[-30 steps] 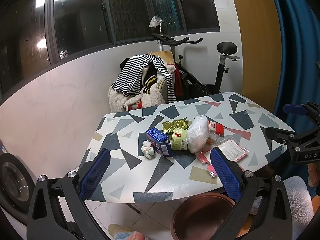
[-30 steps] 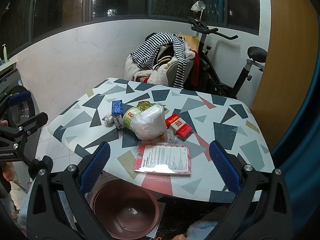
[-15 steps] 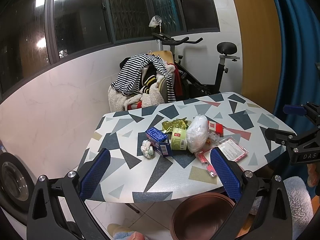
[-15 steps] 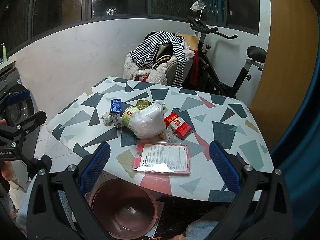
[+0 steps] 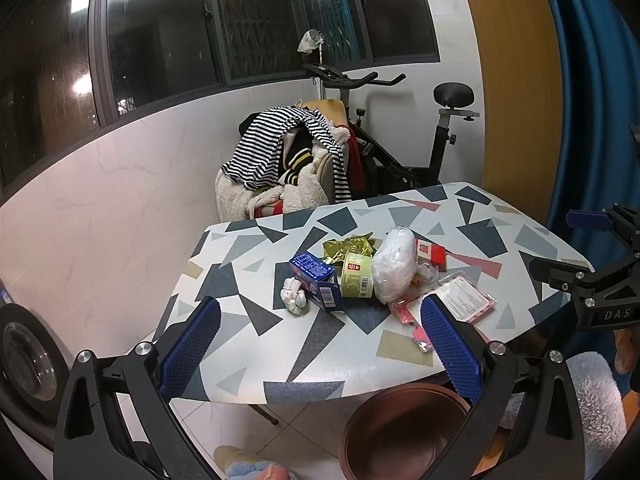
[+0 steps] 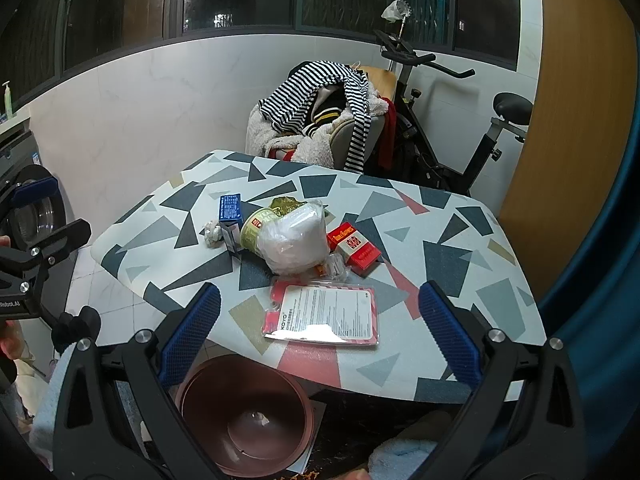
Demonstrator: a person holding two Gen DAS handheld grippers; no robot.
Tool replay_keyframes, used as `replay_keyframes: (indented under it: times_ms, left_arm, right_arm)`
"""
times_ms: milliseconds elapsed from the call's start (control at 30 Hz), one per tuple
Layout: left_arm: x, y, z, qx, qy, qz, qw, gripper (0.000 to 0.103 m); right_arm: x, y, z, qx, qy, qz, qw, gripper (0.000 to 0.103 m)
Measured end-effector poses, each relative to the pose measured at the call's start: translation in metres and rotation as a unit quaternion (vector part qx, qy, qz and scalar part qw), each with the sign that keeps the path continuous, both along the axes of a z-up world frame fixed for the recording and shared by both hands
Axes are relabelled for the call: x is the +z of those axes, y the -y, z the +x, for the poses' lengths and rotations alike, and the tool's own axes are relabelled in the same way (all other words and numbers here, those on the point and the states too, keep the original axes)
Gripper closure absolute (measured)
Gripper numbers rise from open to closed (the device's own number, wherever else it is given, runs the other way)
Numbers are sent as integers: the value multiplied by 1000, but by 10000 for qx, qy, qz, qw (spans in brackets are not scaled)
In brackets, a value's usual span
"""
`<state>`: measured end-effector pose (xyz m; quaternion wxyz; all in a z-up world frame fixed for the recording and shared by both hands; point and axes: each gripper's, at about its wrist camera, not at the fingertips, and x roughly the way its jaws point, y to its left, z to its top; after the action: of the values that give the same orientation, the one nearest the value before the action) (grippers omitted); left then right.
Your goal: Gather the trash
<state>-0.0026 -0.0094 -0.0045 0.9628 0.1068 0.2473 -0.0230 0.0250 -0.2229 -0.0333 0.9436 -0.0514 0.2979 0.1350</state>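
Trash lies in a cluster on the patterned table [image 5: 280, 356] [image 6: 460, 264]: a blue box [image 5: 316, 280] [image 6: 230, 212], a crumpled tissue [image 5: 294, 294] [image 6: 212, 234], a green cup [image 5: 356, 278] [image 6: 256, 228], a gold wrapper [image 5: 348, 246], a white plastic bag [image 5: 394, 264] [image 6: 294, 238], a red box [image 5: 430, 250] [image 6: 354, 248] and a pink flat package [image 5: 460, 304] [image 6: 324, 314]. A brown bin [image 5: 404, 432] [image 6: 244, 412] stands on the floor below the table's near edge. My left gripper [image 5: 320, 344] and right gripper [image 6: 320, 332] are both open, empty, short of the trash.
A chair piled with striped clothes [image 5: 288, 160] [image 6: 320, 116] and an exercise bike [image 5: 400, 148] [image 6: 452, 128] stand behind the table. A washing machine [image 5: 24, 360] is at the left. A blue curtain [image 5: 592, 100] hangs at the right.
Both grippers have drifted very slightly; the trash sits where it was and both grippers stay open.
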Motion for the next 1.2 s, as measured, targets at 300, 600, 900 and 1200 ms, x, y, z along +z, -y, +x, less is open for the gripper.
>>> replay_keyframes:
  times_ms: [300,600,900,1200]
  left_arm:
    - [-1,-1,0,-2,-3,-6,10000,5]
    - [-5,2,-1,4,17,-53,10000,5]
    - [-11,3,-1,-36,-37,-42,10000,5]
    - [-30,-14,20,-72,-306,-349,9989,5]
  right_arm:
    - [-5,1,0,2,-9,-13,10000,6]
    - [-4,8,-2,-9,0,1,10000,6]
    - [-13,18,-3,-56,9,11,10000,5]
    - [-24,15,12,17,-295,289,9991,5]
